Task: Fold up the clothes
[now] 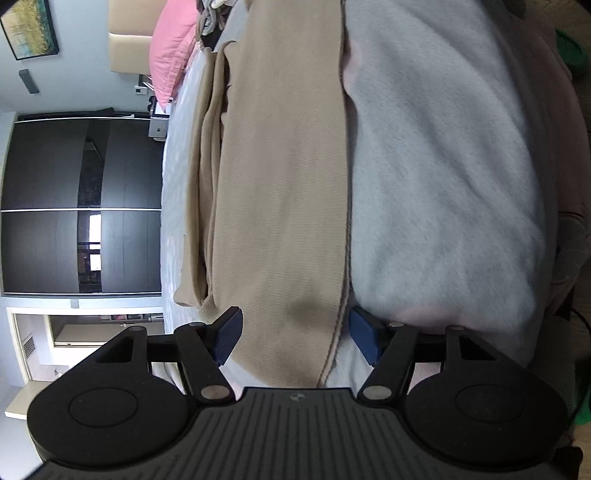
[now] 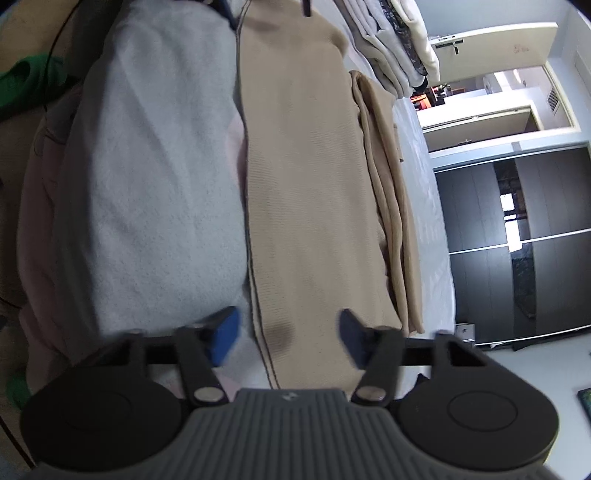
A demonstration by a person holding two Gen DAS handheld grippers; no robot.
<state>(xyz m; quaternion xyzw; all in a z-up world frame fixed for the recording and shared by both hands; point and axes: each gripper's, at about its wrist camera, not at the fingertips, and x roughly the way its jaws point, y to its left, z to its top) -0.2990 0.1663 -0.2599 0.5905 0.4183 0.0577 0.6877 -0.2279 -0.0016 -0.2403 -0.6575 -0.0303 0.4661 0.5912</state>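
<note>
Room: a bed [image 1: 443, 166] with pale cover stood before dark wardrobe doors [image 1: 81, 206].
Garment: the beige garment [image 1: 280, 184] lay folded along the bed's edge.
Jaws: left gripper [image 1: 295, 334] and right gripper [image 2: 290, 332] were spread apart, the garment's ends between them.

I'm in a home bedroom: pale grey bed w/ fleecy cover [image 1: 443, 166], pink quilted pillow [image 1: 171, 48], dark sliding-door wardrobe [image 1: 81, 206], framed painting [image 1: 29, 27].

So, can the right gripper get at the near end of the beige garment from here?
Probably yes: the right gripper is open, its fingers straddle the beige garment, nothing lying between.
</note>
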